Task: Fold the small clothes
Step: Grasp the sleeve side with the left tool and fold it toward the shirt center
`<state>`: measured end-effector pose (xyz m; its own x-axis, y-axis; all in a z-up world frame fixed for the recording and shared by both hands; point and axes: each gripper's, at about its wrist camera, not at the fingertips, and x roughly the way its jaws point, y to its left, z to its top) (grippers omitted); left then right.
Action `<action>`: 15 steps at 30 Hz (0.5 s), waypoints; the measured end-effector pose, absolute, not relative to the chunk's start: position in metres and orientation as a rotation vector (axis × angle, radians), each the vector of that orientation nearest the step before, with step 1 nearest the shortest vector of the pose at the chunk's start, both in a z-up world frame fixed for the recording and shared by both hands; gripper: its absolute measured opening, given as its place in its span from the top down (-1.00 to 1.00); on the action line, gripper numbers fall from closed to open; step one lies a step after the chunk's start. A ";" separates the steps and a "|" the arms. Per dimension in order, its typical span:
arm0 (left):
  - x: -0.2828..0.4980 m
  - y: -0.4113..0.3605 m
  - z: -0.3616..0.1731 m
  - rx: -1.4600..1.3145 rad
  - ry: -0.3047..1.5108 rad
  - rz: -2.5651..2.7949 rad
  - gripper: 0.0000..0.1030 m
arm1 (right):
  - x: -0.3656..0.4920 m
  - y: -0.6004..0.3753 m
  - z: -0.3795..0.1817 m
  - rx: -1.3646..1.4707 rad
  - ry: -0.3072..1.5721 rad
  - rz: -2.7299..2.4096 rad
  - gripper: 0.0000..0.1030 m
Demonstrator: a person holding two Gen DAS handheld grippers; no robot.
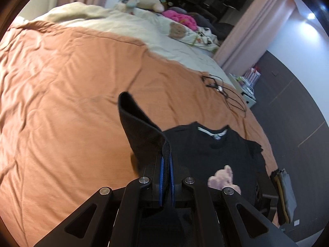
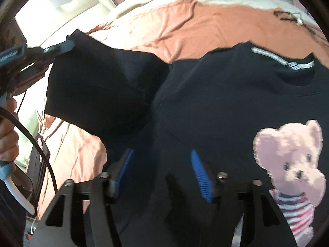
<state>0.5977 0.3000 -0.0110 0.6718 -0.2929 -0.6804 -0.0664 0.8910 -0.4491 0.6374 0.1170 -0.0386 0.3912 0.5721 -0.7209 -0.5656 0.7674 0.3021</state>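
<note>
Left gripper (image 1: 166, 164) fingers pinched tight on black T-shirt (image 2: 216, 107) sleeve (image 1: 139, 131), sleeve lifted off orange bedspread (image 1: 61, 82). Right gripper (image 2: 162, 170) fingers apart above shirt body, nothing gripped. Shirt lies flat on bed, bear print (image 2: 292, 164) up.

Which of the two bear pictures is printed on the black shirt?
The pink bear in the striped top, on the black T-shirt; the brown bear is on the pale bedding far up the bed.

Black T-shirt (image 2: 226, 103) hem cut off below; bear print (image 2: 292, 164) blurred (edges smeared).
</note>
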 end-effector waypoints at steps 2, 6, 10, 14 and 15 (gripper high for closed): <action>0.602 0.285 -0.009 -0.462 0.837 -0.151 0.90 | 0.638 0.103 -0.034 0.036 0.925 0.714 -0.19; 0.611 0.257 -0.009 -0.458 0.857 -0.180 0.90 | 0.636 0.074 -0.035 0.077 0.944 0.702 -0.19; 0.618 0.230 -0.017 -0.434 0.885 -0.211 0.90 | 0.634 0.047 -0.036 0.112 0.951 0.694 -0.19; 0.629 0.207 -0.037 -0.436 0.929 -0.226 0.90 | 0.633 0.027 -0.037 0.121 0.953 0.691 -0.19; 0.632 0.202 -0.042 -0.440 0.941 -0.230 0.90 | 0.633 0.024 -0.034 0.118 0.954 0.691 -0.19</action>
<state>0.6320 0.2017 -0.0420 0.5736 -0.3770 -0.7272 0.0009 0.8881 -0.4597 0.6328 0.0242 -0.0343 0.3837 0.5905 -0.7099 -0.4905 0.7817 0.3851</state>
